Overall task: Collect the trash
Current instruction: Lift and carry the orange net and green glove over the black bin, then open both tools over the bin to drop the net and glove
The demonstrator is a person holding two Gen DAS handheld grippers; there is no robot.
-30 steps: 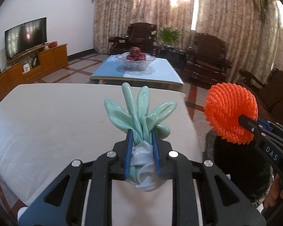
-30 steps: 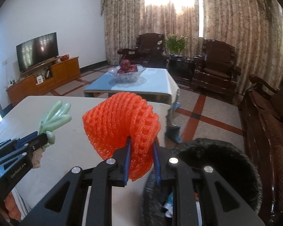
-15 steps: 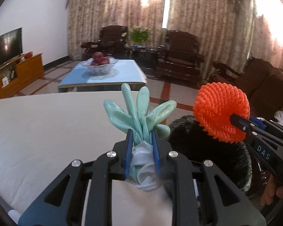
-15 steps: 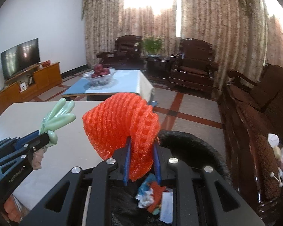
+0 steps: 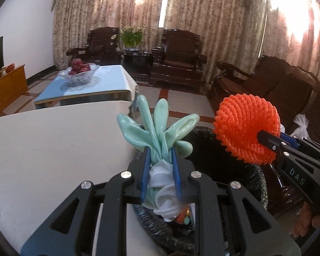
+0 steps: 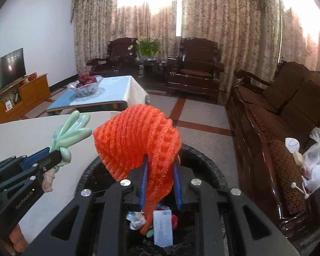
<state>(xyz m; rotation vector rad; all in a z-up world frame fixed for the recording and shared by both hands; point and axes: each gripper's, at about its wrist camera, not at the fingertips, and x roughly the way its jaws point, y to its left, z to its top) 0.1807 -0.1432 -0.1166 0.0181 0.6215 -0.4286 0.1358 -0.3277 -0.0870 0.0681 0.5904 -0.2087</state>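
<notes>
My left gripper (image 5: 159,155) is shut on a pale green rubber glove (image 5: 157,128), whose fingers fan upward past the jaws. It hangs at the rim of a trash bin lined with a black bag (image 5: 204,140), just off the white table's (image 5: 53,145) right edge. My right gripper (image 6: 161,164) is shut on an orange foam fruit net (image 6: 136,140) and hovers over the same bin (image 6: 202,160), where paper and wrappers (image 6: 163,224) lie inside. In the right wrist view the left gripper (image 6: 55,155) and the glove (image 6: 72,128) show at the left; in the left wrist view the net (image 5: 247,128) sits at the right.
A dark wooden sofa (image 6: 288,115) runs along the right, with a plastic bag and small items (image 6: 313,166) on it. A coffee table with a blue cloth (image 5: 108,85) and a glass fruit bowl (image 5: 79,72) stands beyond the white table. Armchairs and a plant stand by the curtains.
Both grippers have swung right, off the white table and over the black-lined bin. The bin's inside has come into view under the right gripper. Both grips are unchanged.
</notes>
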